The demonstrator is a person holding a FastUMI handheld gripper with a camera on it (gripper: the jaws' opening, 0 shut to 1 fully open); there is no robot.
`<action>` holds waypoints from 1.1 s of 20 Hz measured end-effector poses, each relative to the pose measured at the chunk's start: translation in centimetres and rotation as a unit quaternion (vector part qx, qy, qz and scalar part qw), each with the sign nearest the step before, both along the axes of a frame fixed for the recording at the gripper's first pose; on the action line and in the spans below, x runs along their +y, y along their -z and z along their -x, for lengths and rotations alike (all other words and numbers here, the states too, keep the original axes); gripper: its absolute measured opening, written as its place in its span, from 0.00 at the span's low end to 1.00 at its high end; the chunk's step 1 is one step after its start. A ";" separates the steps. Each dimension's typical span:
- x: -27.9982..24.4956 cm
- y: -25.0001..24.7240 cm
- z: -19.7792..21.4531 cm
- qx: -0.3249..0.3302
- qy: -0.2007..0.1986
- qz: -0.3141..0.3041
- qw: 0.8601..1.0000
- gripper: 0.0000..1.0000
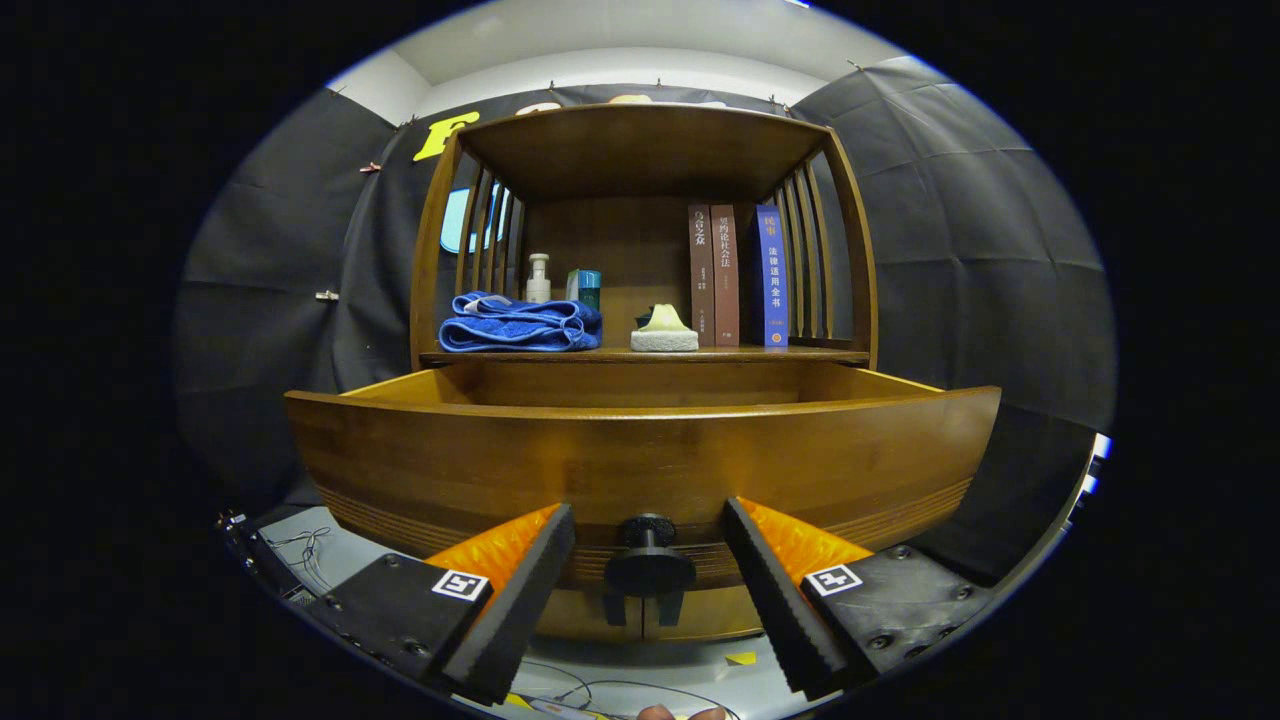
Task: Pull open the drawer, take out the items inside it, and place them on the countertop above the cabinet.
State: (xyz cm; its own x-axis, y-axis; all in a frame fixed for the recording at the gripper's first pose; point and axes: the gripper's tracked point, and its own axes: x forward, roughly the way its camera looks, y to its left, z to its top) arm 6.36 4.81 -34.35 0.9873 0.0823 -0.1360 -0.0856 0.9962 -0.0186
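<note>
The wooden cabinet's drawer [640,450] stands pulled out toward me, its curved front close ahead. Its dark round knob [650,560] sits between my fingertips, with gaps on both sides, so the gripper [650,565] is open around it and not pressing. The drawer's inside is hidden behind its front panel; I see only its far inner wall. Above the drawer runs the countertop [810,355], a wooden shelf surface under a roofed top.
On the countertop lie a folded blue towel [520,325], a white pump bottle [538,278], a teal box [585,287], a pale object on a white pad [664,330] and three upright books [735,275]. Slatted sides flank the shelf. Cables lie on the floor below.
</note>
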 end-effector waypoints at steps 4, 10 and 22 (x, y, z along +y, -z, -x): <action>0.3 -0.2 -1.1 0.001 0.004 0.000 1.000 0.99; 0.6 -0.8 -4.7 0.001 0.000 0.006 1.000 0.99; 1.5 -0.4 -11.7 0.010 0.005 0.010 1.000 0.99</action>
State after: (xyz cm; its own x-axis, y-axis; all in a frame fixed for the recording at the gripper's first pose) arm 18.02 6.31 -33.98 0.9851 0.0705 -0.1568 -0.0771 0.9963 -0.0367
